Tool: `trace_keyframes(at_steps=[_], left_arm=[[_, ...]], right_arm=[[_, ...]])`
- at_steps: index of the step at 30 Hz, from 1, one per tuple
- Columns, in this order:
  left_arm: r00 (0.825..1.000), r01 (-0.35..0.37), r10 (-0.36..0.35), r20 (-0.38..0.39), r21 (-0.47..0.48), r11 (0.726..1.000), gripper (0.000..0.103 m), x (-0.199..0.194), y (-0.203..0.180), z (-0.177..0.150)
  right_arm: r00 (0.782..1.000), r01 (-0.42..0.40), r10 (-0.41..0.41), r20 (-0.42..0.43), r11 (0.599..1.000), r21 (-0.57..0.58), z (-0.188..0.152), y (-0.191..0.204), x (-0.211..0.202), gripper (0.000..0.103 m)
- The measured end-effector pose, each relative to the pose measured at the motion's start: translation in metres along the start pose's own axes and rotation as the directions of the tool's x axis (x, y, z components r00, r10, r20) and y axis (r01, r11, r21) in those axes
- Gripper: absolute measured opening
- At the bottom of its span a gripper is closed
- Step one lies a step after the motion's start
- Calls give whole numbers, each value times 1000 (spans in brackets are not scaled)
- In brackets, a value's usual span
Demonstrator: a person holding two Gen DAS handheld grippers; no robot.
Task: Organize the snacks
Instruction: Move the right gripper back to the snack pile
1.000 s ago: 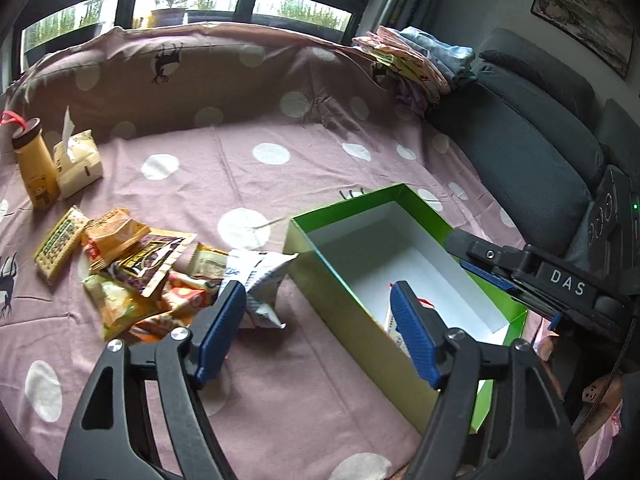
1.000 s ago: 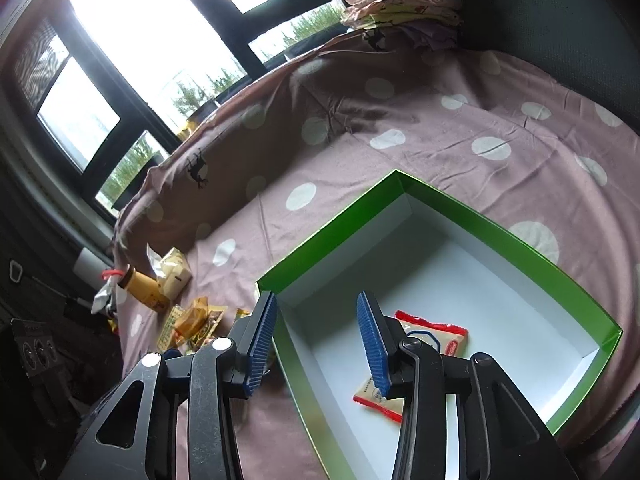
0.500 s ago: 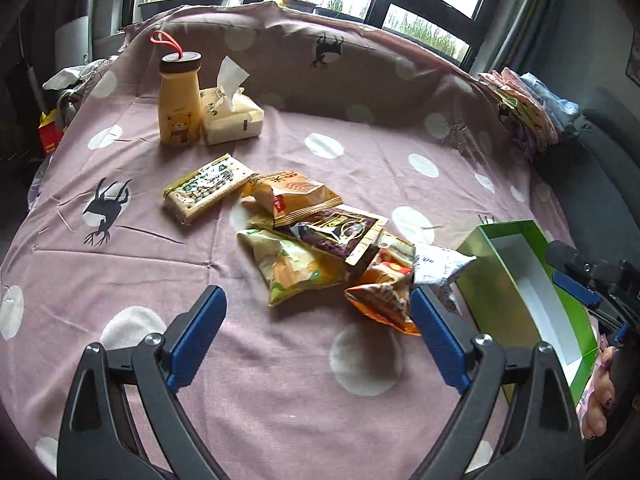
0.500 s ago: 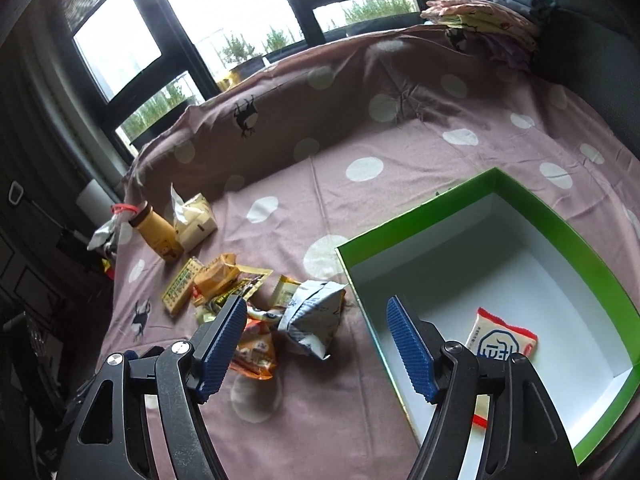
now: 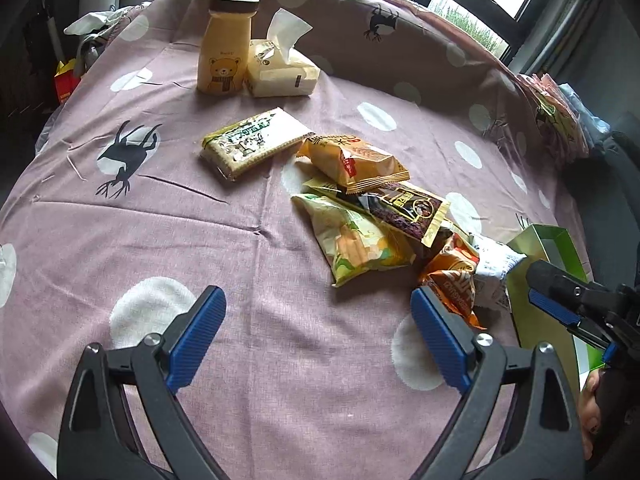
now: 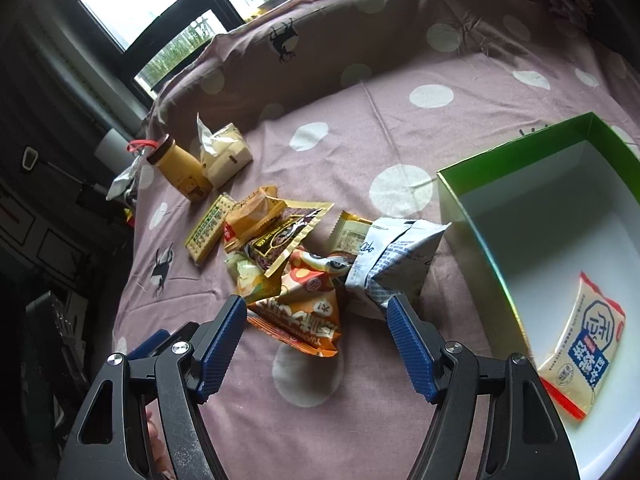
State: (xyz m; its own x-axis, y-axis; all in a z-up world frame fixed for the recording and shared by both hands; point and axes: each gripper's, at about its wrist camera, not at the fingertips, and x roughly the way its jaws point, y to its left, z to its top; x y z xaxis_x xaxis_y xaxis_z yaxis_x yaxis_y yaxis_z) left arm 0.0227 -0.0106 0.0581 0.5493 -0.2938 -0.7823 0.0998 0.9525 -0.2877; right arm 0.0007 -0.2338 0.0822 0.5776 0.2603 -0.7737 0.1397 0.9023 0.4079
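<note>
A pile of snack packets lies on the spotted mauve cloth. It holds an orange packet (image 6: 302, 312), a white-grey bag (image 6: 394, 264), a dark brown-gold packet (image 5: 408, 210), a yellow-green bag (image 5: 354, 246) and a cracker pack (image 5: 250, 142). A green box (image 6: 472, 216) with a white inside stands to the right and holds one white-and-blue packet (image 6: 580, 340). My left gripper (image 5: 318, 336) is open and empty, near and left of the pile. My right gripper (image 6: 316, 334) is open and empty, just before the orange packet; it also shows in the left wrist view (image 5: 560, 312).
A yellow bear bottle (image 5: 226, 46) and a tissue pack (image 5: 280, 68) stand at the far side of the cloth. Folded clothes (image 5: 560, 120) lie at the far right by a dark sofa. Windows run along the back.
Both grippers have swung left, away from the green box and toward the snack pile. The right gripper has opened wider and left the white-and-blue packet lying in the box.
</note>
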Motion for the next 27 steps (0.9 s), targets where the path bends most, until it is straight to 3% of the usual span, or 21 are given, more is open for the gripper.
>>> trace_keyframes(at_steps=[4,11,12,13,17,25,27], left_arm=[[999,-32,32,-8,1,1000,94,0,5,1],[1000,-26,26,-4,-61,998,94,-8,25,4],[1000,-31,31,-3,-64,997,94,-8,26,5],[999,-35,35,-1,-68,997,94,-9,28,5],[1000,-30,30,0,-92,995,94,-11,35,7],[999,-42,39,-28,-119,992,94,-7,44,7],[999,-35,31,-36,-122,992,94,-6,44,7]], right_arm=[[998,8,-5,-57,998,61,3,2,29,73],[988,48,-39,-152,998,52,4,11,75,70],[986,57,-50,-157,998,40,3,12,78,66],[985,60,-55,-164,998,27,2,14,80,55],[986,67,-78,-146,995,-76,-6,27,74,47],[969,-40,-27,-246,964,-264,-38,63,70,45],[966,-32,-45,-254,956,-291,-42,68,71,45]])
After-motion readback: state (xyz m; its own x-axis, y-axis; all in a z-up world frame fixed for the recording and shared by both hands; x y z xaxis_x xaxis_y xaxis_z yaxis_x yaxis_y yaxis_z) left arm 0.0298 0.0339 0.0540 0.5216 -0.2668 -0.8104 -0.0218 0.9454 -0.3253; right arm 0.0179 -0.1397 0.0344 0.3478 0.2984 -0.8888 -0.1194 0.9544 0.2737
